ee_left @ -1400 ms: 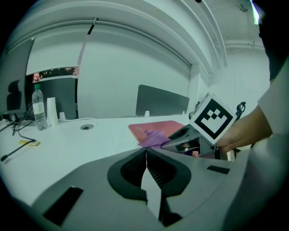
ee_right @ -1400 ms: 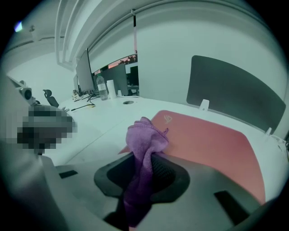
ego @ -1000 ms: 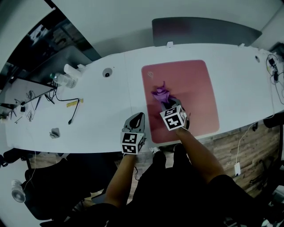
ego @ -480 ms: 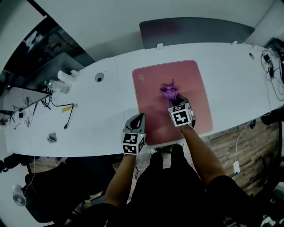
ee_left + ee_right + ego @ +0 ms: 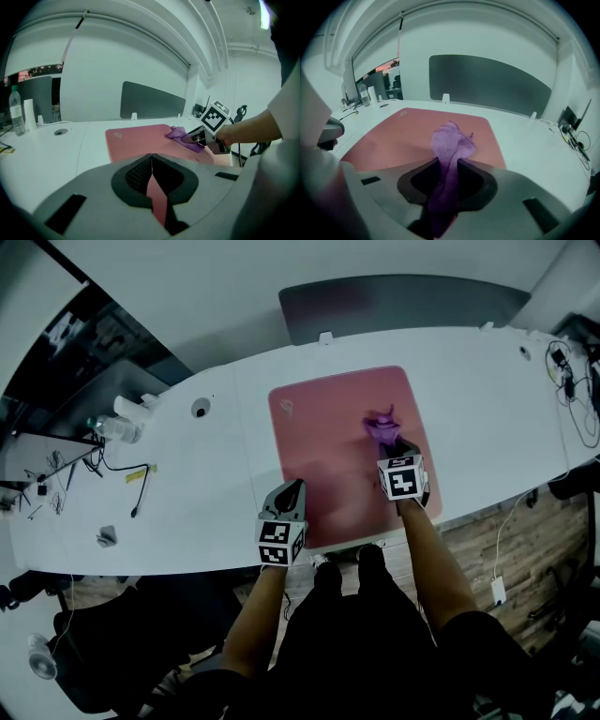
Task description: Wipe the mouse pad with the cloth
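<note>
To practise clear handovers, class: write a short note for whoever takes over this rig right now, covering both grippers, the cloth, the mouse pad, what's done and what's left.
Left gripper: jaws together, empty, at the near left edge of the pink mouse pad.
Right gripper: shut on the purple cloth, which rests on the pad's right part.
Pad lies flat on the white table.
Done: cloth gripped and on the pad; how much is wiped doesn't show.
Left: sweep the cloth over the rest of the pad.
</note>
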A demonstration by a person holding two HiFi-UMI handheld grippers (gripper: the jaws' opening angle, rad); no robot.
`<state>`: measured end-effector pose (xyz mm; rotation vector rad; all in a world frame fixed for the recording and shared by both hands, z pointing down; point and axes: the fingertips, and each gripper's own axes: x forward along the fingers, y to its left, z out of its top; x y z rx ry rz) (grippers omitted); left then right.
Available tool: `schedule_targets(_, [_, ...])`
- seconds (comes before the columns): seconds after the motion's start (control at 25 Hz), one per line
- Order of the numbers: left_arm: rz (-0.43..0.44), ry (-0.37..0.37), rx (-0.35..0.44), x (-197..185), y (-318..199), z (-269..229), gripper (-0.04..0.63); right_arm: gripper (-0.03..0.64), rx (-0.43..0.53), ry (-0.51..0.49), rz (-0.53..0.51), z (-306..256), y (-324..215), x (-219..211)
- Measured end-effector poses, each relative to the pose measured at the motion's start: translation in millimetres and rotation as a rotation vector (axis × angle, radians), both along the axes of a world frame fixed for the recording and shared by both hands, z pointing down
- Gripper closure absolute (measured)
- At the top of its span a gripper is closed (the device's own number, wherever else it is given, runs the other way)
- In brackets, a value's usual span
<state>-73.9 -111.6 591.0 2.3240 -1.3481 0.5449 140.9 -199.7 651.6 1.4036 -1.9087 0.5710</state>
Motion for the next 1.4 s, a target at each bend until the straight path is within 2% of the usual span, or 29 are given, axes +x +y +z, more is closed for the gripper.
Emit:
schedule_targets(0.36, [-0.004,0.004,0.004,5,1,-2,0.574,0.502,0.004,0.029,0.117,1,-1,65])
schedule_targets(0.76, [-0.034,0.0,-0.002,-7,11,-1,0.574,0.501,0.034,0.078,0.164,-2,7,92])
schedule_targets(1.0, [-0.045,-0.003,-0.006,-18,19,2,0.574,0.5,0.138,0.009,0.134,-26,16,58])
schedule_targets(1.24, [-0.059,0.004,-0.005,-27,27,1,0.574,0.502,0.131,-0.054,0.035,-26,36,-1])
schedule_targets(1.4, [-0.065,0.005,-0.002,-38,33,2,0.574,0.502,0.112,-0.137,-0.036,-27,55,-53])
